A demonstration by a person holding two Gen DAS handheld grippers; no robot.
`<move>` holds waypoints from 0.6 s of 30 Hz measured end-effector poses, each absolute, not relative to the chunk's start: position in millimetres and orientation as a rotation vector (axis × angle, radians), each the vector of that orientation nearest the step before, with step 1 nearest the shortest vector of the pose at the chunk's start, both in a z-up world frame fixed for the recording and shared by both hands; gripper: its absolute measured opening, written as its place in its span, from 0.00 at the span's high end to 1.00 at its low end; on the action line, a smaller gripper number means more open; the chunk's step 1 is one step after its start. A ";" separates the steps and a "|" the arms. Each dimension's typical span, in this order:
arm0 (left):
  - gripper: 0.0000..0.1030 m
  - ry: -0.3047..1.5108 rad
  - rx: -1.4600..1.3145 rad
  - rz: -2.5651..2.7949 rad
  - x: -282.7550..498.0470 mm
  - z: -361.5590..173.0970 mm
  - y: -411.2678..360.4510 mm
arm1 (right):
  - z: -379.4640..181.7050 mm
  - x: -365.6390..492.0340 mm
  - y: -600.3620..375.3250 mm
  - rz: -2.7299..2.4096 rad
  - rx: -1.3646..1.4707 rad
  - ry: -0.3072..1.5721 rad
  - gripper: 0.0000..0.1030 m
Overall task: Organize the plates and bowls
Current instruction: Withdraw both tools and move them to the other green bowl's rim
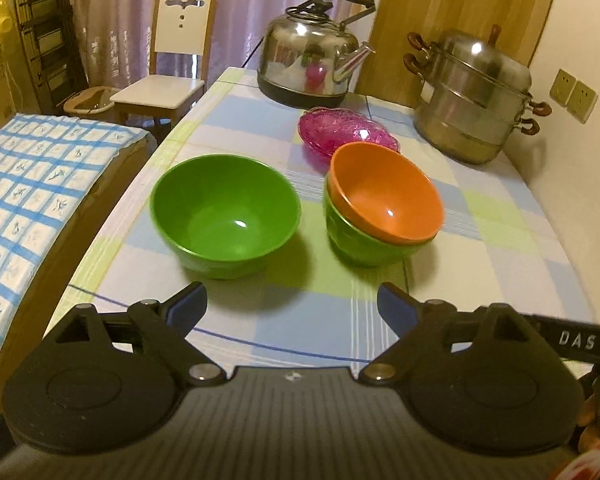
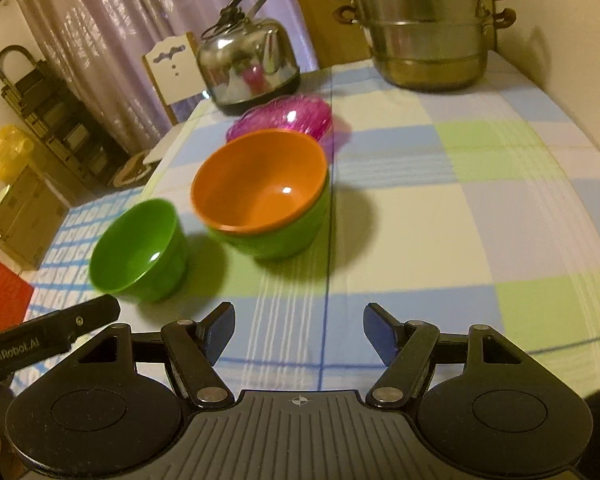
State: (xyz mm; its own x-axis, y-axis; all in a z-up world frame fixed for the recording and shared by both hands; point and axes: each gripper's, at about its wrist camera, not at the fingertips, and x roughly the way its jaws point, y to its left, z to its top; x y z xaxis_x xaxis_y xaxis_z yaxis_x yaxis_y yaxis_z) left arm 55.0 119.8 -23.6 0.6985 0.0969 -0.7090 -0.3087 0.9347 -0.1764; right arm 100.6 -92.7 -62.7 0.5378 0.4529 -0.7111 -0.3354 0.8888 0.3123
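A lone green bowl point(image 1: 225, 216) point(image 2: 138, 250) stands upright on the checked tablecloth. To its right an orange bowl point(image 1: 386, 192) point(image 2: 260, 180) sits tilted inside a second green bowl point(image 1: 356, 240) point(image 2: 276, 236). Behind them lies a pink glass dish point(image 1: 346, 130) point(image 2: 288, 114). My left gripper point(image 1: 292, 306) hangs open, short of both bowls, with nothing between its blue pads. My right gripper point(image 2: 299, 330) is open too, empty, nearer than the stacked bowls and to their right. The left gripper's body point(image 2: 48, 338) shows at the left edge of the right wrist view.
A steel kettle point(image 1: 312, 64) point(image 2: 252, 64) and a stacked steel steamer pot point(image 1: 474, 96) point(image 2: 424, 24) stand at the back of the table point(image 2: 480, 220). A white chair point(image 1: 172, 60) and a checked-covered box point(image 1: 32, 184) are left of the table. Wall sockets point(image 1: 574, 96) at right.
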 end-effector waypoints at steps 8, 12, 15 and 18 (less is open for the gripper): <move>0.12 0.753 -0.313 0.222 46.6 -19.7 132.4 | -58.2 89.7 -77.8 0.494 0.124 0.883 0.31; 0.12 0.754 -0.313 0.217 45.3 -19.6 134.1 | -59.7 91.2 -75.4 0.490 0.122 0.885 0.31; 0.12 0.757 -0.315 0.211 44.3 -20.0 138.4 | -60.8 91.4 -73.6 0.487 0.123 0.891 0.31; 0.12 0.751 -0.309 0.209 44.1 -19.5 140.5 | -60.9 92.0 -70.1 0.491 0.125 0.893 0.31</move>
State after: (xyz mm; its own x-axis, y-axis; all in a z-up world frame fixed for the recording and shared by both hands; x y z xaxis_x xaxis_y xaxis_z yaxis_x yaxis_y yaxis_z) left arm 44.1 140.5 -19.5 0.7137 0.0760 -0.6963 -0.2949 0.9343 -0.2003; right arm 92.0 -70.1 -60.9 0.5244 0.4603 -0.7163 -0.3580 0.8825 0.3050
